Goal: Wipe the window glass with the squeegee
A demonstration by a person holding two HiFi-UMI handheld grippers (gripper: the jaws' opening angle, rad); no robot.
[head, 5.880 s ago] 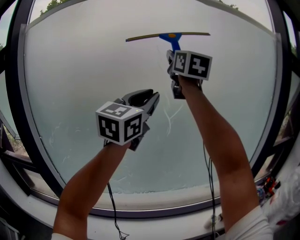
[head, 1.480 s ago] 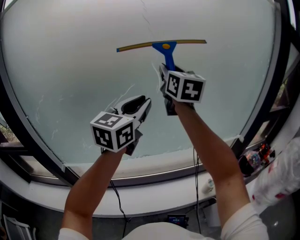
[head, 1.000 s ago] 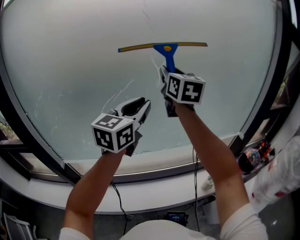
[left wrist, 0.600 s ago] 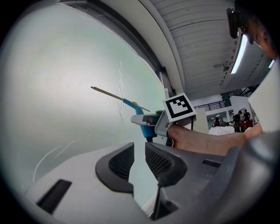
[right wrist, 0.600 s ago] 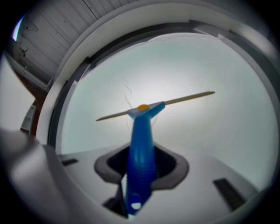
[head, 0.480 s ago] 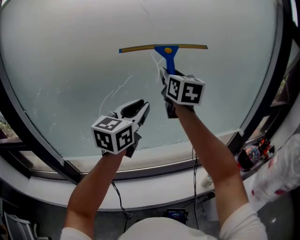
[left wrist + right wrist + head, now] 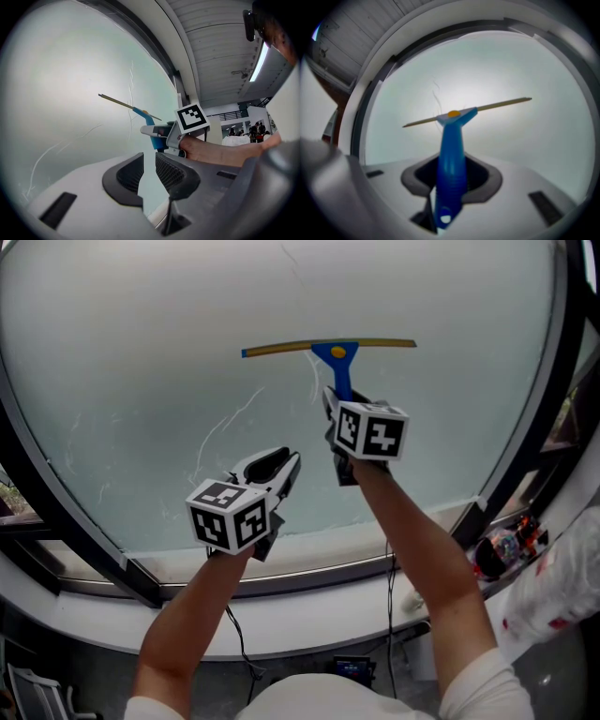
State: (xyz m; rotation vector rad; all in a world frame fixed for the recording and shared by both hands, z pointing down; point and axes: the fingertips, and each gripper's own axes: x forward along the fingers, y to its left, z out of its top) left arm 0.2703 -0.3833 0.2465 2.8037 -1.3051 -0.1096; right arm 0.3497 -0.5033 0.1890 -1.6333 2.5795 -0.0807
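Lowered a bit vs. 0.5 s ago, squeegee [image 7: 339, 354] is seen w/ blade level on window glass [image 7: 141, 381], upper-centre of pane. Its blue handle is clamped by right gripper [image 7: 337, 401], jaws closed on it. A downward stroke is judged under way, w/ lower glass left to be wiped. Left gripper [image 7: 284, 463] is held below-left, apart from the squeegee, jaws a slit apart, empty.
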